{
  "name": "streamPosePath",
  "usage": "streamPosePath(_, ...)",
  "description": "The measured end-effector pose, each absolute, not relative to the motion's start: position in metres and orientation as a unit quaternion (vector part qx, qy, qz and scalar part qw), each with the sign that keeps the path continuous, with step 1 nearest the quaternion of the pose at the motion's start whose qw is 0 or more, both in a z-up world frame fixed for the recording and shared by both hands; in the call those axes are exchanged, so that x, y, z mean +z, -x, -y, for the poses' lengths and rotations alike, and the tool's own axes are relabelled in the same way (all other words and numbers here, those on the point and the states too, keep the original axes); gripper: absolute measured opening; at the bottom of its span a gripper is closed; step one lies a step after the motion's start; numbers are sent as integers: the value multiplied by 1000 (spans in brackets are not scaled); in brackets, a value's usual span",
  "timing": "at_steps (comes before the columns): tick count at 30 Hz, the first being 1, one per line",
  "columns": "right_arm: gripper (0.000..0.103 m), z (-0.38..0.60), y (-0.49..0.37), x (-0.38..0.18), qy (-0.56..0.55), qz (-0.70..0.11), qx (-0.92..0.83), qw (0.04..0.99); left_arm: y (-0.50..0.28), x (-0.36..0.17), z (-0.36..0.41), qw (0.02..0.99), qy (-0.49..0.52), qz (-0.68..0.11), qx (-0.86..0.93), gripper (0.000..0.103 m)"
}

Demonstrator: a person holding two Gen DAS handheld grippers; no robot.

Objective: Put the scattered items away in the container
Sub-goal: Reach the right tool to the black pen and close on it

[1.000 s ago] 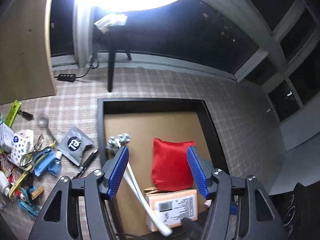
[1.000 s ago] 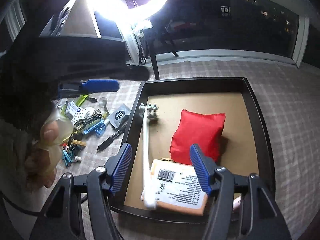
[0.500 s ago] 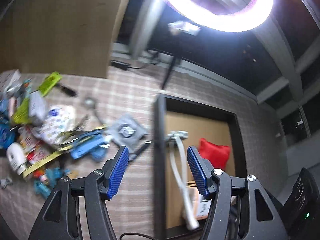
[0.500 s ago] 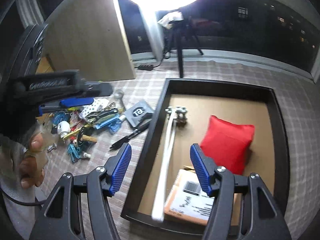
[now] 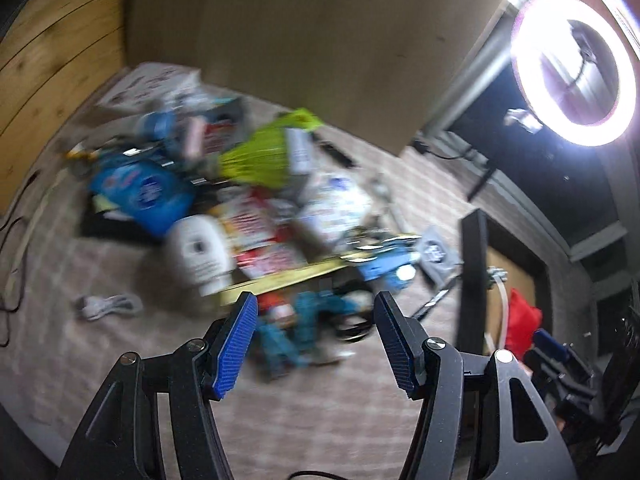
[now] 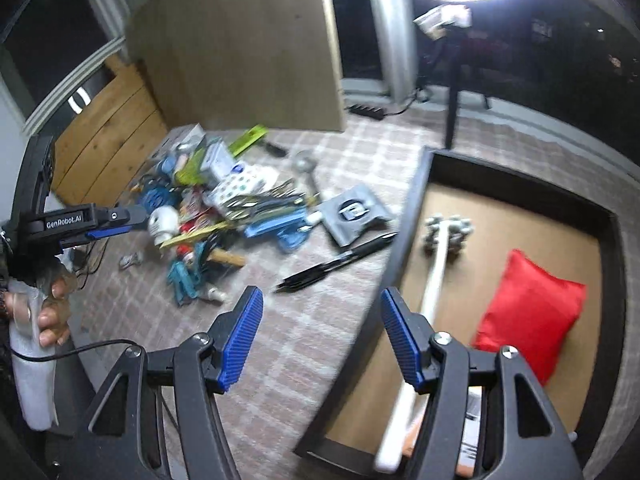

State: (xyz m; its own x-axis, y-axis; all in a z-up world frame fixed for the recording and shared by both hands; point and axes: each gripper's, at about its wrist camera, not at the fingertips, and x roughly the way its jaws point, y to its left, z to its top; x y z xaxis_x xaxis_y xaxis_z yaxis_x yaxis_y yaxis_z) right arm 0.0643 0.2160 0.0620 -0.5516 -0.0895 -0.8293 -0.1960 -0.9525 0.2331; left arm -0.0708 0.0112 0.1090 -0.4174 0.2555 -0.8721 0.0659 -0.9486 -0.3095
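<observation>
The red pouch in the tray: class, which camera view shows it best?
The right wrist view: the whole red pouch lies sharp inside the tray. The left wrist view shows only a blurred sliver of it at the right edge.

left gripper (image 5: pixel 314 334): jaws wide apart, blue pads facing each other, nothing btwn them, pointing steeply down. from the right wrist cam it shows at far left as a dark bar w/ a blue pad edge-on. left hand (image 6: pixel 48 312) wraps the pale grip below it, fingers curled round, thin black cable trailing off the bottom.

right gripper (image 6: pixel 320 338): jaws also wide apart, empty, tilted steeply down. black finger arms fill the lower frame. right hand itself not visible.
</observation>
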Motion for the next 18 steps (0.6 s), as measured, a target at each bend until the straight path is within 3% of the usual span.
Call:
streamPosePath(12,58,-193,-31,31,511,-199,835,44,46,83,79,44,554,144,819,56)
streamPosePath(16,46,-188,-24,19,525,-219,820,62,40,69,70,68,571,144,806,53)
streamPosePath(18,46,-185,-19,13,530,-218,816,70,39,61,55,86,580,143,797,52)
